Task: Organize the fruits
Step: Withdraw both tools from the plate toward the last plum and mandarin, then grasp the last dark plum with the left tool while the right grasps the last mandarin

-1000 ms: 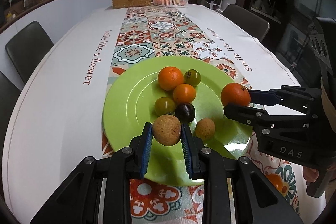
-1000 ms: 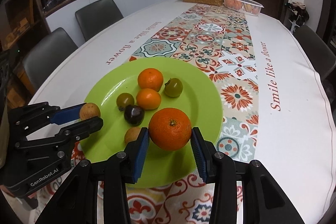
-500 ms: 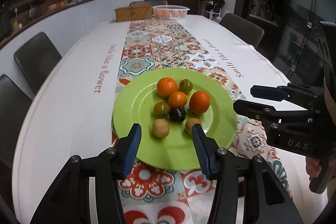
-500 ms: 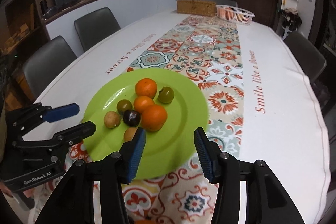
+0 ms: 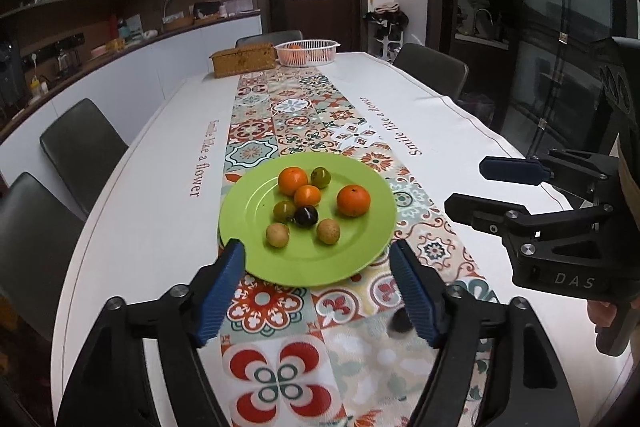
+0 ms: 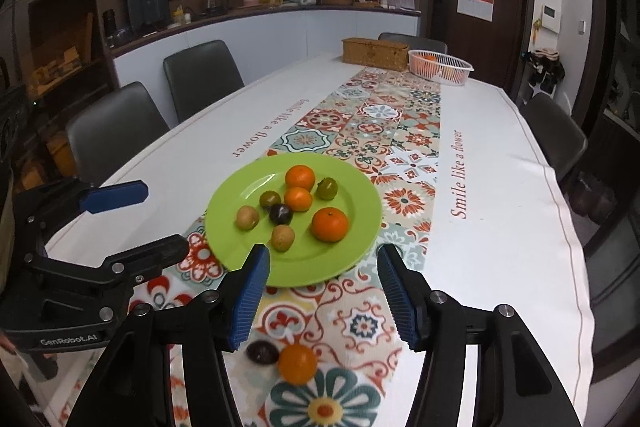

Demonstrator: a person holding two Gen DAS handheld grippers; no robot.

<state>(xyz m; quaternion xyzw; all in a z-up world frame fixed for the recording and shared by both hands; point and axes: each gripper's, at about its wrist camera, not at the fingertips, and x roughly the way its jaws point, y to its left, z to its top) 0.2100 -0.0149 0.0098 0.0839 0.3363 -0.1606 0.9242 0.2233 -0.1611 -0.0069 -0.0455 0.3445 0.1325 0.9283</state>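
Green plate (image 6: 360,227) holds seven fruits; a dark plum (image 6: 262,352) and small orange (image 6: 297,363) lie on the counter just short of it. Both grippers' jaws are spread, empty. Straddle each fruit squarely, close gently.

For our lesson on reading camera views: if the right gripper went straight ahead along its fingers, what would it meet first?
Probably the near rim of the green plate, which lies between the open right gripper's fingers; beyond it, a small brown fruit. Depth is uncertain, so it might pass above the rim.
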